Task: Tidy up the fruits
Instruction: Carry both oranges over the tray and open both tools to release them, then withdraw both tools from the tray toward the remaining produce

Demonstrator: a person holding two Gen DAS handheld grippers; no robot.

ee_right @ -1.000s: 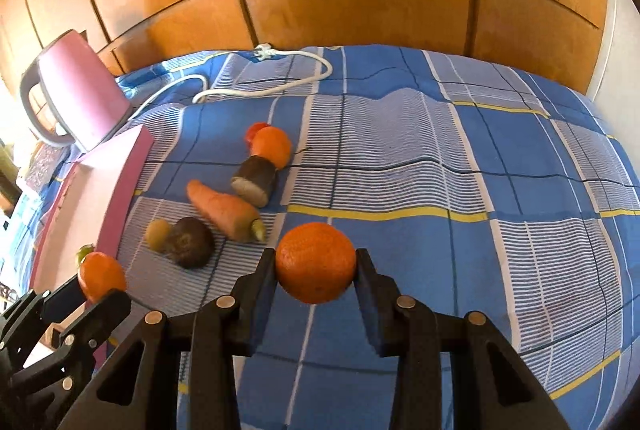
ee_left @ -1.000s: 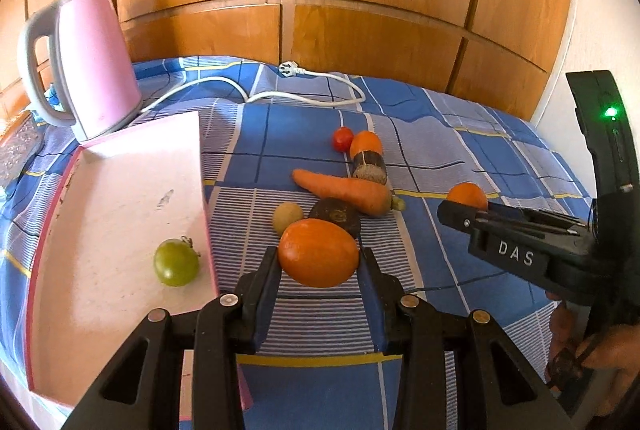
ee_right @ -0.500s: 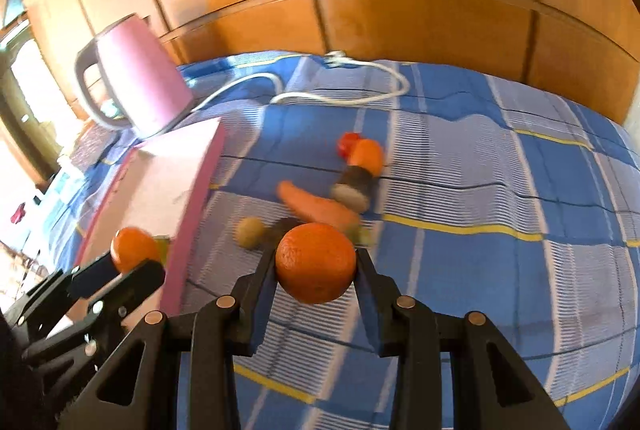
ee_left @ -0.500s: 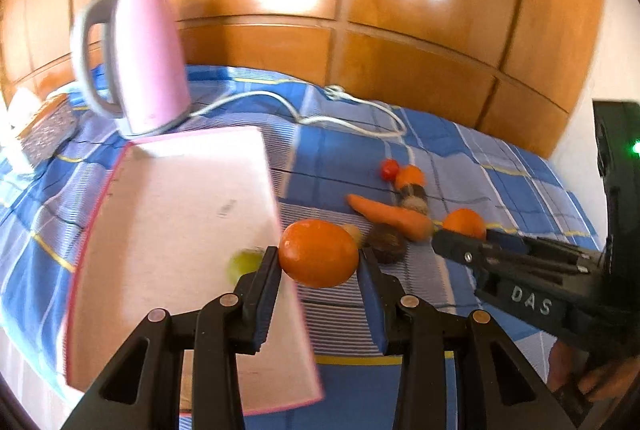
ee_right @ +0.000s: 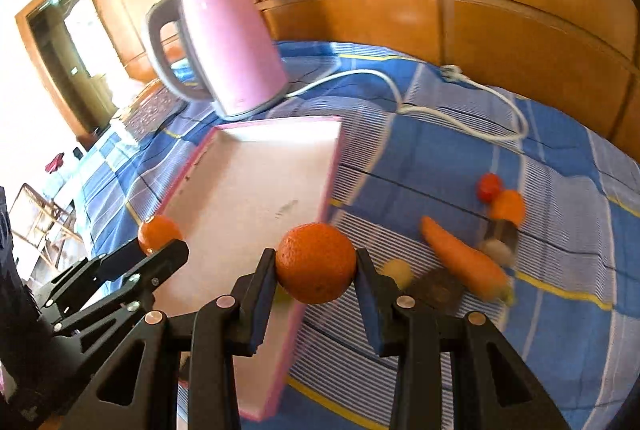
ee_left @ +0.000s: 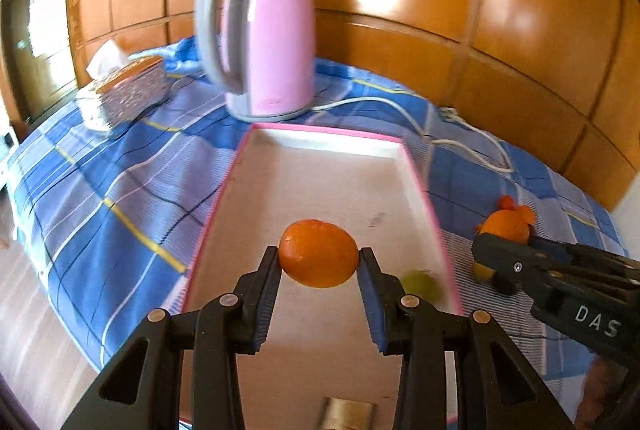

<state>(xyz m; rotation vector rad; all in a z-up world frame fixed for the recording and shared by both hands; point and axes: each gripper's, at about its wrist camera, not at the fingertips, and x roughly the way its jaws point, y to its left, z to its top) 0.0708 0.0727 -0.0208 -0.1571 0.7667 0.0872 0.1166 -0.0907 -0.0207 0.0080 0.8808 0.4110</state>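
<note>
My left gripper (ee_left: 319,262) is shut on an orange (ee_left: 318,253) and holds it above the pink-rimmed white tray (ee_left: 320,185). A green fruit (ee_left: 420,284) lies in the tray near its right wall. My right gripper (ee_right: 316,264) is shut on a second orange (ee_right: 316,262), over the tray's right edge (ee_right: 330,185). In the right wrist view the left gripper (ee_right: 160,250) with its orange (ee_right: 158,232) shows at the left. In the left wrist view the right gripper (ee_left: 496,250) shows at the right.
A pink kettle (ee_left: 260,49) with a white cord (ee_left: 460,137) stands behind the tray. A carrot (ee_right: 460,258), a small tomato (ee_right: 489,186), an orange-topped piece (ee_right: 508,207), a dark round item (ee_right: 438,286) and a small yellowish fruit (ee_right: 398,270) lie on the blue checked cloth. A tissue box (ee_left: 124,89) sits far left.
Both grippers have swung left with their oranges. The left one now hangs over the tray; the right one has reached the tray's right edge. The loose produce has slid to the right of view.
</note>
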